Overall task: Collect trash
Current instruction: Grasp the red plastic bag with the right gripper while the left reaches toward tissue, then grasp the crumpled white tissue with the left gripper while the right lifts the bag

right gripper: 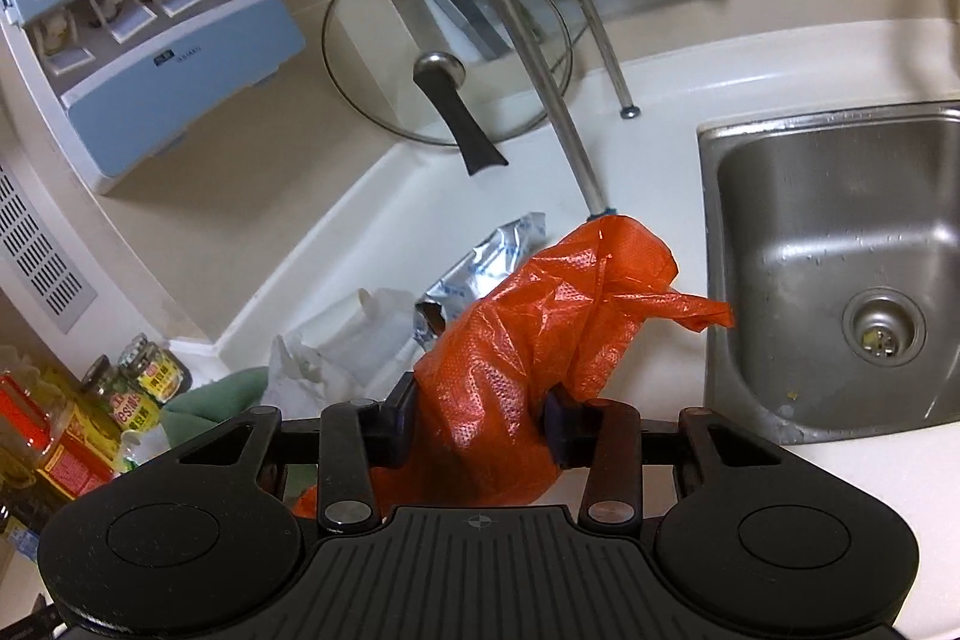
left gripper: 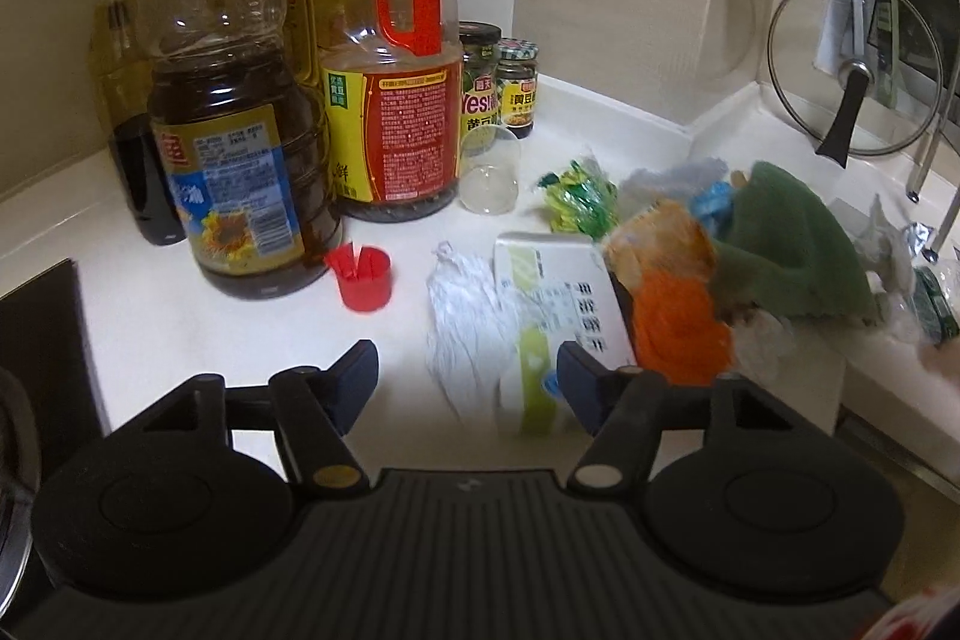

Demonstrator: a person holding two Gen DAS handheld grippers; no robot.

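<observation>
My left gripper [left gripper: 468, 376] is open above the white counter [left gripper: 180, 328], its jaws either side of a white crumpled wrapper [left gripper: 462, 328] and a white-and-green carton [left gripper: 558, 304]. A red cap [left gripper: 360, 277], a green-yellow wrapper [left gripper: 579, 196], an orange bag [left gripper: 678, 334] and a green cloth [left gripper: 786, 244] lie nearby. My right gripper [right gripper: 480, 424] is shut on the orange plastic bag [right gripper: 540, 334], held above the counter beside the sink [right gripper: 840, 268]. A silver foil packet [right gripper: 486, 262] and white crumpled paper [right gripper: 360, 334] lie beyond it.
Oil bottles [left gripper: 234, 112] and sauce jars [left gripper: 516, 88] stand at the back left. A clear cup [left gripper: 489, 172] lies on its side. A glass pot lid [right gripper: 444, 46] leans on the ledge by a dish rack leg [right gripper: 540, 58]. A stove edge [left gripper: 36, 340] is at left.
</observation>
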